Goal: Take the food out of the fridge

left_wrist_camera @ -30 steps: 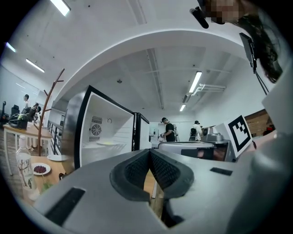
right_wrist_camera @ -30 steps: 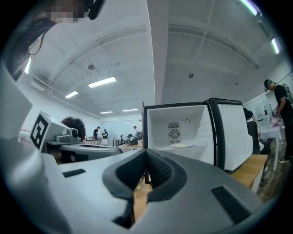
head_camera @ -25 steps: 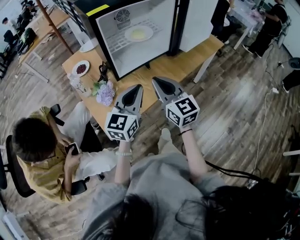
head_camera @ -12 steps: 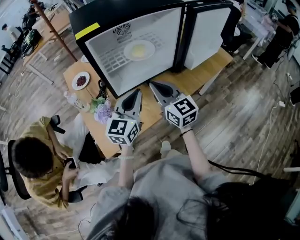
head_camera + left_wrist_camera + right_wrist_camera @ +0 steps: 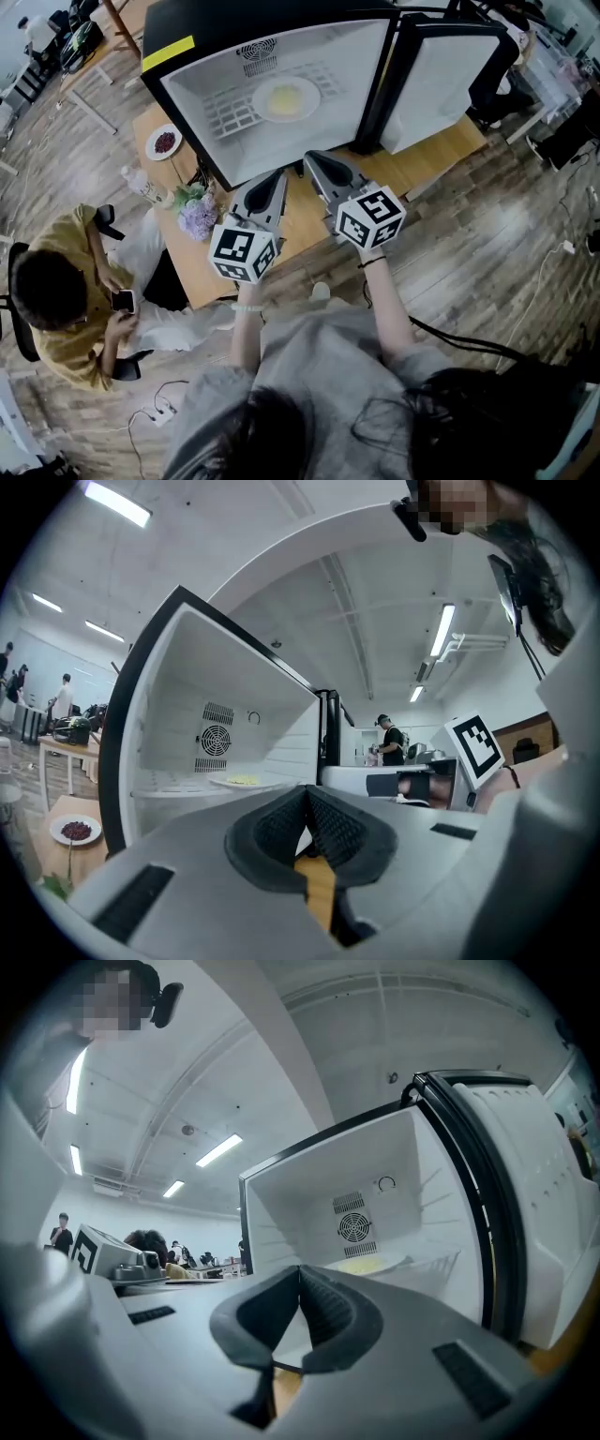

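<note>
My left hand-held gripper (image 5: 276, 176) and right hand-held gripper (image 5: 313, 160) are both closed on nothing, side by side before the open fridge (image 5: 173, 54). The plate of food (image 5: 286, 98) sits on its shelf (image 5: 230, 114), beyond their tips.

Wooden table (image 5: 439, 152), light top. On its left end, a small white plate (image 5: 166, 142) with dark red contents; nearer the front edge, a clear bottle (image 5: 141, 185) and, beside it, a bunch of pale purple flowers (image 5: 200, 214). Seated person (image 5: 70, 314) in a yellow shirt at the table's left, on a black office chair (image 5: 16, 286), head bent over a phone (image 5: 122, 300). Plank floor (image 5: 487, 234), grey-brown. White cable (image 5: 161, 409) loose on the floor behind the chair.
</note>
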The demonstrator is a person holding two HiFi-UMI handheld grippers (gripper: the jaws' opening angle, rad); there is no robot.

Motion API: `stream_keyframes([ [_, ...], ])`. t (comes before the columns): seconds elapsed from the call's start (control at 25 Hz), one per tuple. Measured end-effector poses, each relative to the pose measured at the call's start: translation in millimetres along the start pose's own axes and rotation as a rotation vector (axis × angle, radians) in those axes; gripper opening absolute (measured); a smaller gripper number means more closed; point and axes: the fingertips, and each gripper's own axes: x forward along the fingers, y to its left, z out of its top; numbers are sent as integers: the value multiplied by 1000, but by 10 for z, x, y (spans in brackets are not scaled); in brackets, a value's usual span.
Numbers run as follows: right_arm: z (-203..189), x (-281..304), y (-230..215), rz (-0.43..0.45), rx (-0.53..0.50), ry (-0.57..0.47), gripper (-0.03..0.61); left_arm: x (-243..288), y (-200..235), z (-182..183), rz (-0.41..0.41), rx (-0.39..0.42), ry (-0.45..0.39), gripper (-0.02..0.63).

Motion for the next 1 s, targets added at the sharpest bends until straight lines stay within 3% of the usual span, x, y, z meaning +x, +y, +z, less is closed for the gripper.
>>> stream_keyframes([
  [0.2, -102, 109, 44, 40, 28, 14, 9, 28, 160, -51, 36, -11, 23, 8],
  [0.4, -97, 171, 4, 78, 62, 38, 9, 180, 191, -35, 18, -22, 43, 8],
  [0.64, -25, 232, -481, -67, 109, 5, 9, 338, 300, -93, 23, -9, 85, 8],
  [0.88, -140, 339, -693, -118, 156, 37, 12, 430, 472, -164, 44, -22, 94, 8],
  [1.0, -174, 387, -738, -117, 201, 45, 80, 496, 496, -169, 41, -26, 92, 8],
])
